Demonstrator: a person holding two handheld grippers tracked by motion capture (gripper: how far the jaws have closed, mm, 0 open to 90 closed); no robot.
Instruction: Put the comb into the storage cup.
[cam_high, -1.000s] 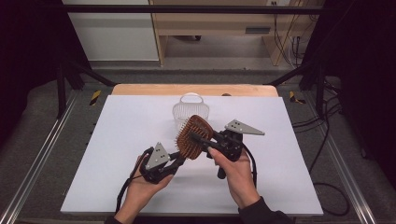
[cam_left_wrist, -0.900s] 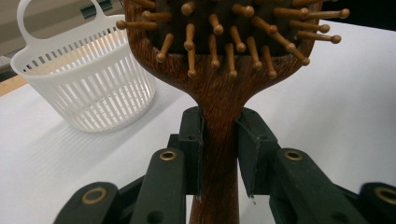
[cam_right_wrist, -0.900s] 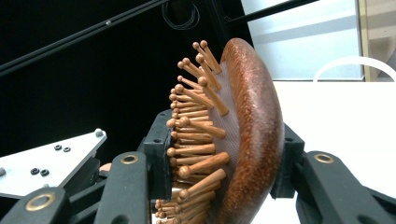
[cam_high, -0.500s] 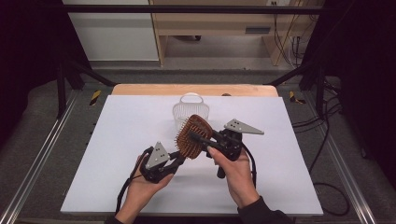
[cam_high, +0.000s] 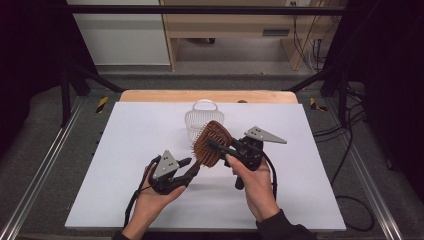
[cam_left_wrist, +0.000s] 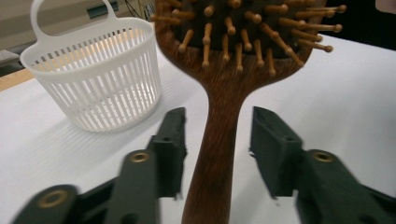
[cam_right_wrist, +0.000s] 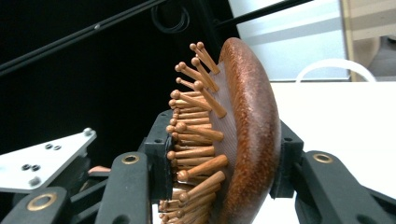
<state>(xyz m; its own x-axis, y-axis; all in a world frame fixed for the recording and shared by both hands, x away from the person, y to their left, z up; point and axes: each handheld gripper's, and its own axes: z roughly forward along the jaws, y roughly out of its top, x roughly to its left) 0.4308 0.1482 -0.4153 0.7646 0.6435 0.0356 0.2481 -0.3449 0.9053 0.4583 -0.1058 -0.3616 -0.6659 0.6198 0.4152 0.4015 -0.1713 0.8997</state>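
A wooden paddle hairbrush (cam_high: 204, 150) with wooden pins is held above the table, just in front of a white slatted basket (cam_high: 201, 117). My right gripper (cam_high: 216, 145) is shut on the brush head (cam_right_wrist: 250, 126), one pad on the pins and one on the rounded back. My left gripper (cam_high: 193, 168) sits at the handle (cam_left_wrist: 219, 130). Its jaws have just been opening, and the handle now stands between the pads (cam_left_wrist: 170, 140) with a gap on each side. In the left gripper view the basket (cam_left_wrist: 95, 79) is upright behind the brush.
The white table top (cam_high: 125, 150) spreads wide around both hands. A wooden strip (cam_high: 150, 95) runs along its far edge, and metal rails (cam_high: 40, 170) flank the sides. Cables trail from both grippers toward the person.
The left gripper's jaws have come apart from the brush handle that they held before. Both hands and the brush stay where they were.
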